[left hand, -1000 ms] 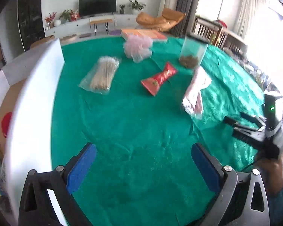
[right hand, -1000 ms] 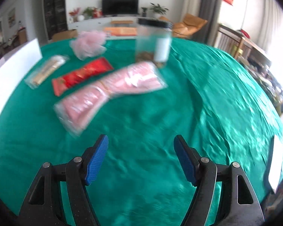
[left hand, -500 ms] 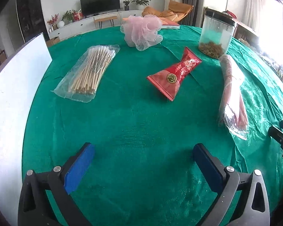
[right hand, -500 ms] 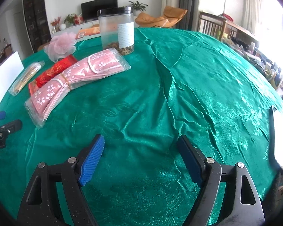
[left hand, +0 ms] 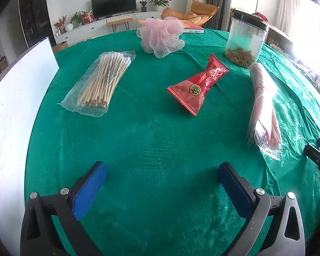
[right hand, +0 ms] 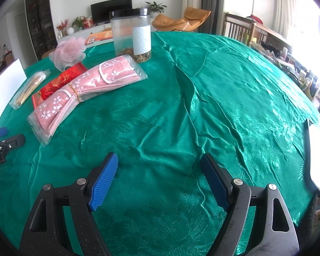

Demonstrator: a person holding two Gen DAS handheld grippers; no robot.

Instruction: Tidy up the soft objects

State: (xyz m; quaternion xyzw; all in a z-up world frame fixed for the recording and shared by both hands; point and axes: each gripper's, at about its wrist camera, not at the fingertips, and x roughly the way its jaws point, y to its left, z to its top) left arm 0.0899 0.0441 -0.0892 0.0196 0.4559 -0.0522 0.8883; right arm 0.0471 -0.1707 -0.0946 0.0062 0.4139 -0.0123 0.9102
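— Fingers? 
— Left gripper (left hand: pixel 162 185) and right gripper (right hand: pixel 160 178) both spread wide, grasping nothing, above bare green surface (right hand: pixel 224 98). 
— Soft objects? 
— Farther out: pink mask pack (right hand: pixel 85 89), red pouch (left hand: pixel 199 85), cotton swab bag (left hand: pixel 102 81), pink mesh puff (left hand: pixel 161 37), beside a jar (right hand: pixel 131 35).

Left gripper (left hand: pixel 163 185) with jaws wide over green tablecloth (left hand: pixel 160 140), cotton swab bag (left hand: pixel 102 81), pink mesh pouf (left hand: pixel 161 36), red packet (left hand: pixel 199 83), clear jar (left hand: pixel 245 40), pink mask pack (left hand: pixel 263 104) beyond
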